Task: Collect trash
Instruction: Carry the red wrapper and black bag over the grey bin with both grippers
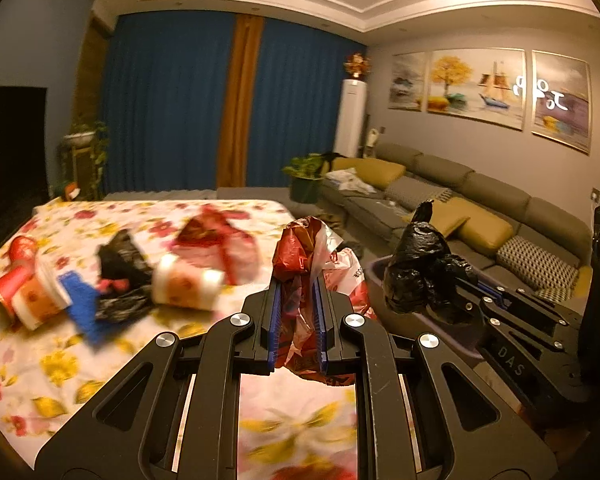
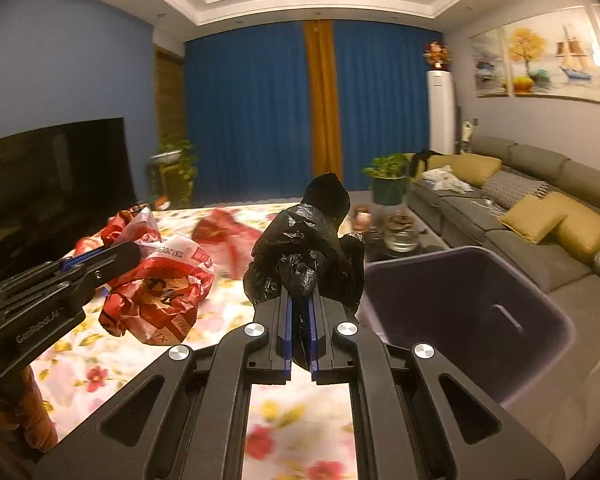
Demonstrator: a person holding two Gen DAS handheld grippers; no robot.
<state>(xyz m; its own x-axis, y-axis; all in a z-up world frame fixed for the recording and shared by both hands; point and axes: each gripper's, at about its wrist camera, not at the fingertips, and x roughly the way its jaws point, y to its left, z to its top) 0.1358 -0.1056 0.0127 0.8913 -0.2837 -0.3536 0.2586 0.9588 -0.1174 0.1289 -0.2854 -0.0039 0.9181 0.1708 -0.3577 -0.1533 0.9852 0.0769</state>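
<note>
My left gripper (image 1: 296, 292) is shut on a crumpled red and white plastic bag (image 1: 300, 252), held above the flowered tablecloth (image 1: 40, 360). That same bag (image 2: 160, 280) shows at the left of the right wrist view, with the left gripper (image 2: 128, 254) clamping it. My right gripper (image 2: 299, 312) is shut on a crumpled black plastic bag (image 2: 300, 240), held beside the open purple bin (image 2: 460, 300). In the left wrist view the black bag (image 1: 420, 264) hangs over the bin's rim (image 1: 374, 266), with the right gripper (image 1: 466, 286) behind it.
More trash lies on the cloth: red cups (image 1: 16, 276), a blue scrap (image 1: 80, 300), a black wrapper (image 1: 120, 264), a white-ended tub (image 1: 188, 284), a red bag (image 1: 216, 236). A grey sofa (image 2: 540, 216) runs along the right wall. A dark television (image 2: 52, 176) stands at left.
</note>
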